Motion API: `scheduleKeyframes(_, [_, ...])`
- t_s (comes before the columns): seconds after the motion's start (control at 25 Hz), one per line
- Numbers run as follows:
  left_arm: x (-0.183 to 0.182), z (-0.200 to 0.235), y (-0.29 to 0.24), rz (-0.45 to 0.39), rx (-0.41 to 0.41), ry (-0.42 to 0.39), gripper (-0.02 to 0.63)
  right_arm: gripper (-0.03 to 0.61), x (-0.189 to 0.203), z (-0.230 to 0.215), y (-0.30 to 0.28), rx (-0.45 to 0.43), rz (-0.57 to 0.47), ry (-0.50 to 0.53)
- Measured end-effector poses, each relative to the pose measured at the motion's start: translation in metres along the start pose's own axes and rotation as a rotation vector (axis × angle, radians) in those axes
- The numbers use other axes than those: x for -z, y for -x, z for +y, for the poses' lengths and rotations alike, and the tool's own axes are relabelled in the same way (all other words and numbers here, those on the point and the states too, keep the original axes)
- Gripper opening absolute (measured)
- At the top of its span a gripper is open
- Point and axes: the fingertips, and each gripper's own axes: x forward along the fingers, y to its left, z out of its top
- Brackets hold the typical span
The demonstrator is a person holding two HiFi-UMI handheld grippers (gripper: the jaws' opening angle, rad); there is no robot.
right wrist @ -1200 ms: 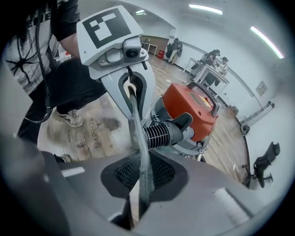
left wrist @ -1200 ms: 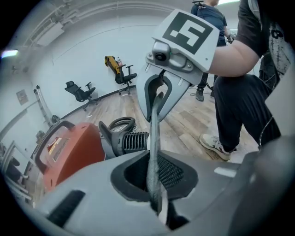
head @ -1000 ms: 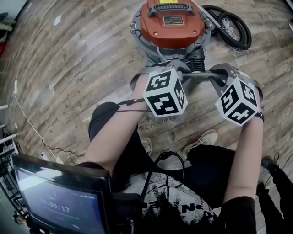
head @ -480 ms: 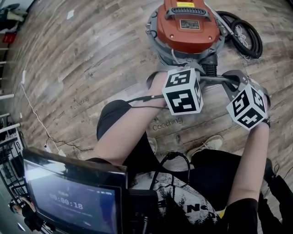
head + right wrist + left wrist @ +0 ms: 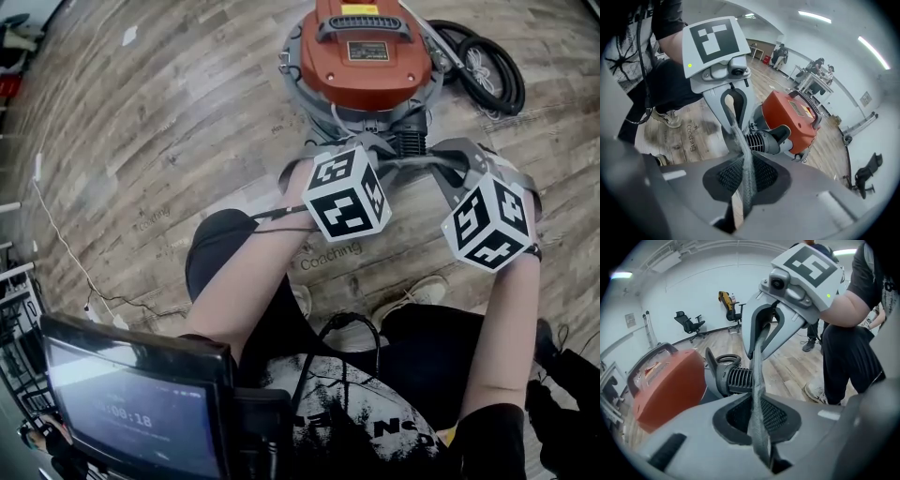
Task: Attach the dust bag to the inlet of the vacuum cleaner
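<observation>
Just in front of the orange vacuum cleaner (image 5: 366,56), on wood floor (image 5: 187,122): grey dust bag (image 5: 757,380) stretched taut between two grippers. Left gripper (image 5: 761,427) pinched narrow on one edge, right gripper (image 5: 743,180) clamped likewise on the other. Not yet seated on the ribbed black inlet (image 5: 738,380), held just beside it. Likely risks: thin fabric slipping from either pinch; opening pulled flat by too much tension, then missing the inlet.
</observation>
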Motion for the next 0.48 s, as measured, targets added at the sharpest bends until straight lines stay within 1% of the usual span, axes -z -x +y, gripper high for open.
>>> scheduleKeyframes(0.16, [-0.007, 0.0, 0.001, 0.013, -0.022, -0.022, 0.028, 0.032, 0.011, 0.0, -0.003, -0.008, -0.029, -0.08])
scheduleKeyframes(0.28, [-0.016, 0.001, 0.004, -0.007, -0.024, -0.018, 0.028, 0.034, 0.022, 0.0, -0.008, -0.009, -0.033, -0.138])
scheduleKeyframes(0.48, [-0.029, 0.002, 0.006, -0.011, -0.025, -0.038, 0.029, 0.038, 0.034, -0.003, -0.017, -0.004, -0.013, -0.169])
